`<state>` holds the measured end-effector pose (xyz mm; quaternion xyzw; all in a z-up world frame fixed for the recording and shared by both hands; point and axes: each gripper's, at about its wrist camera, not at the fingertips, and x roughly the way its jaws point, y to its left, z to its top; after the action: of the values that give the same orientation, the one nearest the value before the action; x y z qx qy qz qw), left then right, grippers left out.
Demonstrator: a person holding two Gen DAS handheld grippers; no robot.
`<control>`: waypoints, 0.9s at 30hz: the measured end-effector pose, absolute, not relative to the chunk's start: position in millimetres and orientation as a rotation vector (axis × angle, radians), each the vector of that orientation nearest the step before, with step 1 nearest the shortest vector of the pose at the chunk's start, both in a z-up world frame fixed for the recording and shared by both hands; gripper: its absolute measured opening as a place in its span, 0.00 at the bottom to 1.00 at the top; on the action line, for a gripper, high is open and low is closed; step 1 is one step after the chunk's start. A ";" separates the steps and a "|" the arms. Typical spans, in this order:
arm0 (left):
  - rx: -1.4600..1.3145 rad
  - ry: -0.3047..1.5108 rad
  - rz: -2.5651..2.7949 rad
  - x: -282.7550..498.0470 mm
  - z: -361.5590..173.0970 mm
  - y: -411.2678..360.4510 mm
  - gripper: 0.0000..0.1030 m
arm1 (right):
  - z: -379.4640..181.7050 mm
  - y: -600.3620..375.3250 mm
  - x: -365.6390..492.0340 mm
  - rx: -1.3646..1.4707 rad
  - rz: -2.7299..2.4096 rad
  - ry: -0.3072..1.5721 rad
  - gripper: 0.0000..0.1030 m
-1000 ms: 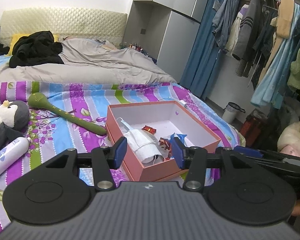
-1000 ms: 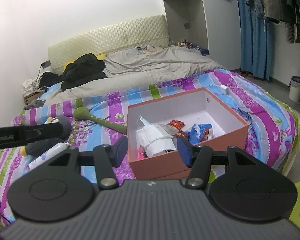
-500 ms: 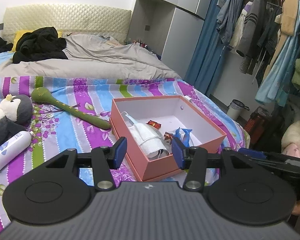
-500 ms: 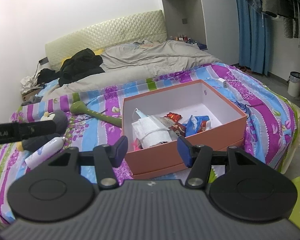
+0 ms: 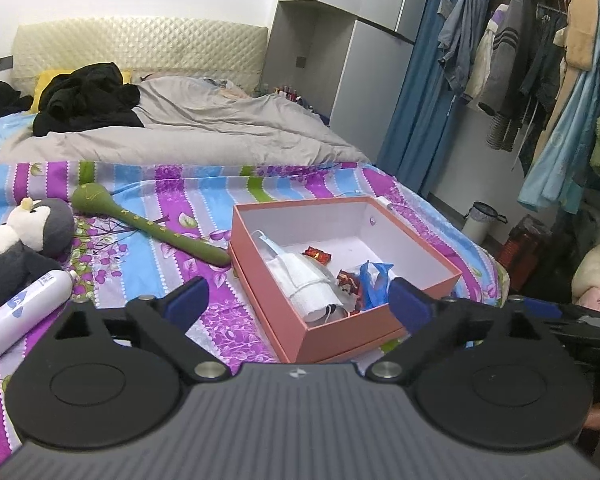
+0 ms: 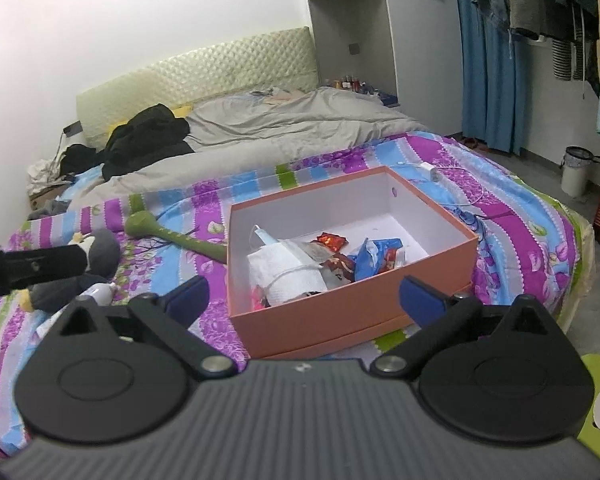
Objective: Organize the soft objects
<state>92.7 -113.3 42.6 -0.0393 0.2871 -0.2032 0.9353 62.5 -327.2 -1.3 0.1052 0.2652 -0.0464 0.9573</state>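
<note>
My left gripper (image 5: 298, 300) and right gripper (image 6: 303, 295) just spread wide, nothing between their jaws, both hanging above the striped bedspread (image 5: 160, 200), pink box (image 5: 342, 332) ahead, toy penguin (image 5: 24, 240) left of it, beside a white bottle (image 5: 24, 312).

Right claw (image 6: 302, 294) just opened, empty, before box (image 6: 352, 312).

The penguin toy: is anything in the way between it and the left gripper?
Nothing visible blocks it. The left gripper, whose jaws have just been opening, holds nothing; the penguin lies up and to the left on the bed. Only the white bottle lies right beside the penguin, at its near side.
</note>
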 end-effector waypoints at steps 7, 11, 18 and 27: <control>-0.072 0.611 -0.380 97.5 38.6 -114.3 1.00 | -4.0 -328.8 63.7 0.218 -0.101 0.548 1.00; -0.073 0.622 -0.364 99.6 36.7 -113.6 1.00 | -4.3 -328.7 63.8 0.215 -0.100 0.546 1.00; -0.064 0.633 -0.359 101.1 32.9 -112.9 1.00 | -6.0 -327.9 64.5 0.213 -0.096 0.552 1.00; -0.061 0.635 -0.350 101.3 32.0 -112.9 1.00 | -5.9 -324.5 65.0 0.206 -0.094 0.553 1.00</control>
<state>101.3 -112.9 32.0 -0.0298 0.3105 -0.1711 0.9346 65.0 -324.5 -5.9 0.1013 0.2724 -0.0461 0.9557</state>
